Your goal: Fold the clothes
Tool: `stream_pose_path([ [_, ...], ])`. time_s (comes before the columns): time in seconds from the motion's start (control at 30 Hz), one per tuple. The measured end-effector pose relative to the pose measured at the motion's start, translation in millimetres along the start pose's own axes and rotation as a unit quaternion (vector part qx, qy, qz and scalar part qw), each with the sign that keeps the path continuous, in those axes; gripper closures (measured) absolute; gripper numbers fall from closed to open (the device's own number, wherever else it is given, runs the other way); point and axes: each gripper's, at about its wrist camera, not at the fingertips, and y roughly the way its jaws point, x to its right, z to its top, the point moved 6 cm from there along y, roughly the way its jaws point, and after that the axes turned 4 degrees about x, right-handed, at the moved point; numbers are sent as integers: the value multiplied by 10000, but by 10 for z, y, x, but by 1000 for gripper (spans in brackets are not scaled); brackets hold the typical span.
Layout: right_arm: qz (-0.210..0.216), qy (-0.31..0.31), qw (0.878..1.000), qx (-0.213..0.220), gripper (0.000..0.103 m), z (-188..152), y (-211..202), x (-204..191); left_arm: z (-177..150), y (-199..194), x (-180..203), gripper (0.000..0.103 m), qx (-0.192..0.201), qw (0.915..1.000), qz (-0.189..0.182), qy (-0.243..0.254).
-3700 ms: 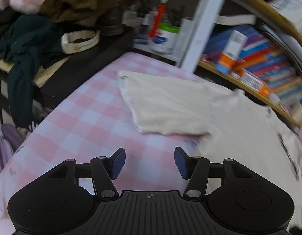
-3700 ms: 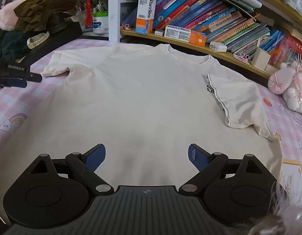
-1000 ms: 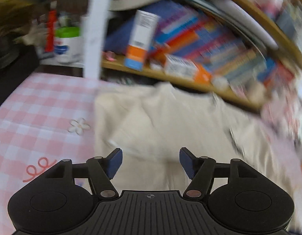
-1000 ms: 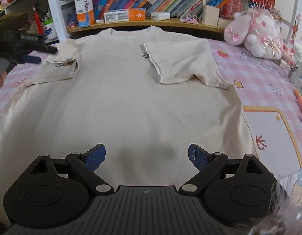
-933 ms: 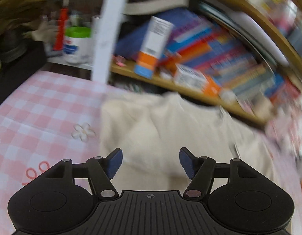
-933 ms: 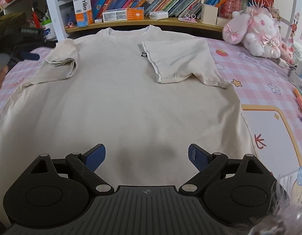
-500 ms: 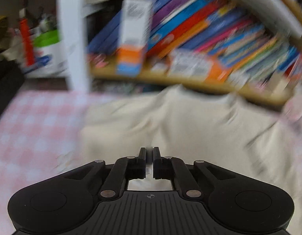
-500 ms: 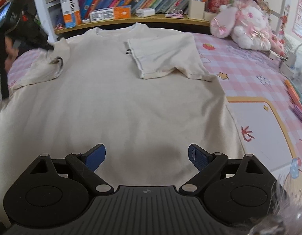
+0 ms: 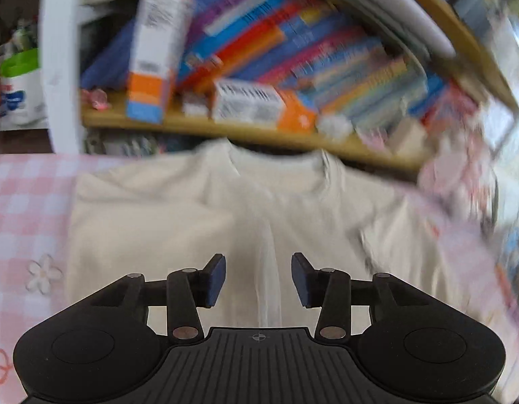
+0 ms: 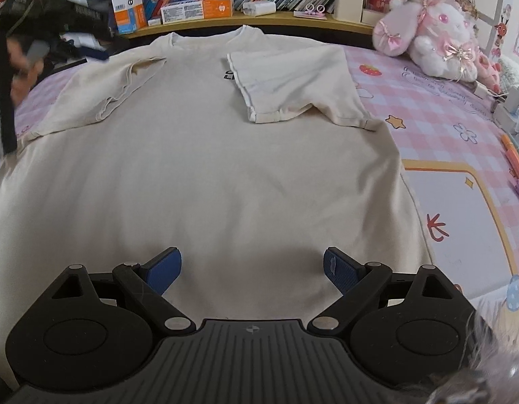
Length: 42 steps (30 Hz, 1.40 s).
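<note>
With the shirt [image 10: 205, 155] spread flat on the bed [image 10: 438, 107], sleeves turned in, the left tongs [image 9: 258, 277] opening empty and the right tongs [image 10: 252, 269] held spread, the loose left sleeve [image 10: 104, 91] could be dragged open.

1 T-shirt [image 10: 208, 168], 1 plush toy [image 10: 427, 27], 2 boxes [image 10: 126, 0]

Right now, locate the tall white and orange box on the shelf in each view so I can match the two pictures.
Left wrist view: the tall white and orange box stands upper left, blurred, above the T-shirt's left shoulder.
Right wrist view: it stands at the top left, past the left sleeve.
Shared landmark: the T-shirt's collar, just below the shelf.
</note>
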Motion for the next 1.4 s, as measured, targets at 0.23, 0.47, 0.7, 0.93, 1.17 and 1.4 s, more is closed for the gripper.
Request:
stream_pose_path([
  [0.23, -16, -272, 9996, 29, 12, -20, -66, -52, 46, 115, 90, 63, 695, 9915, 990, 485],
  [0.47, -264, -70, 9996, 42, 12, -45, -106, 119, 36, 171, -81, 98, 779, 9951, 395, -464],
  [0.7, -195, -126, 9997, 43, 12, -26, -91, 94, 156, -22, -393, 49, 672, 9913, -32, -1135],
  [0.93, -110, -113, 9999, 38, 12, -8, -57, 13, 162, -516, -1307, 54, 705, 9820, 968, -1458],
  [1.17, -167, -371, 9992, 23, 12, -34, -98, -186, 53, -260, -1479, 59, 177, 9856, 721, -1520],
  [1.4, -449, -384, 9983, -3, 12, -104, -198, -259, 6, -244, -1666, 102, 119, 9849, 465, -1661],
])
